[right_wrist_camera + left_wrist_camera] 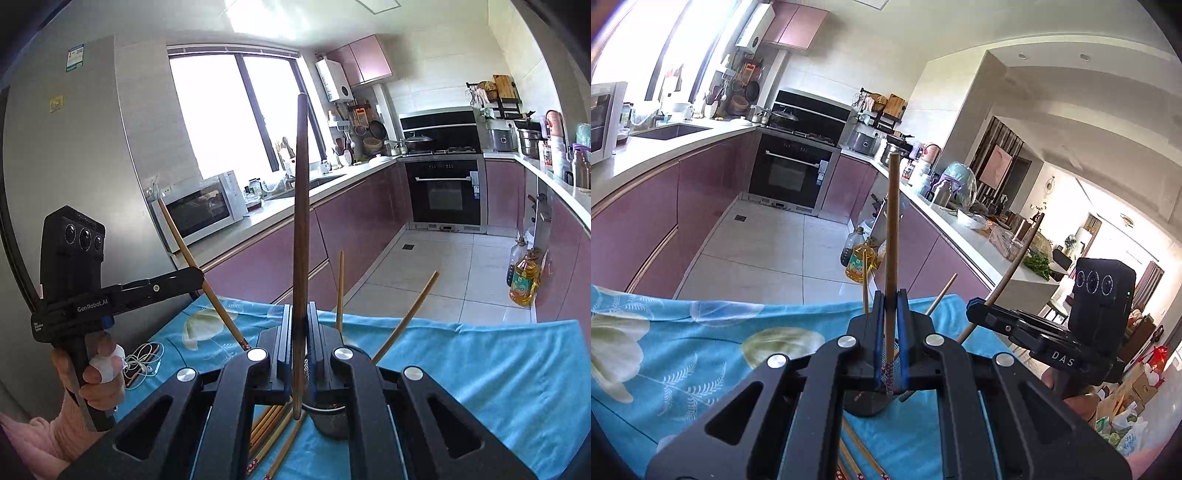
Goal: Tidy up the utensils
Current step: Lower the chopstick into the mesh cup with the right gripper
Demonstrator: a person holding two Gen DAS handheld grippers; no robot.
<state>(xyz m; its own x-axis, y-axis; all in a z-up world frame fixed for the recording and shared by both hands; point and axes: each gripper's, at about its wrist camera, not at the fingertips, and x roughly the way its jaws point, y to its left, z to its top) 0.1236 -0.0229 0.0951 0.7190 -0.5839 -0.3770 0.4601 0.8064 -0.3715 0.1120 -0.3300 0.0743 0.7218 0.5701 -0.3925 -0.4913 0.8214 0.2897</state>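
Each gripper is clenched on one upright chopstick: the left gripper on a pale chopstick, the right gripper on a dark chopstick, both just above the dark holder on the blue-clothed surface

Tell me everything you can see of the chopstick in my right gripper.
The dark chopstick is a long, slim stick of dark brown wood, as it looks, tapering to its upper end. It stands nearly upright, clamped between the fingers of the right gripper, with its lower end sticking out below them over the holder. Nothing else visibly touches it.
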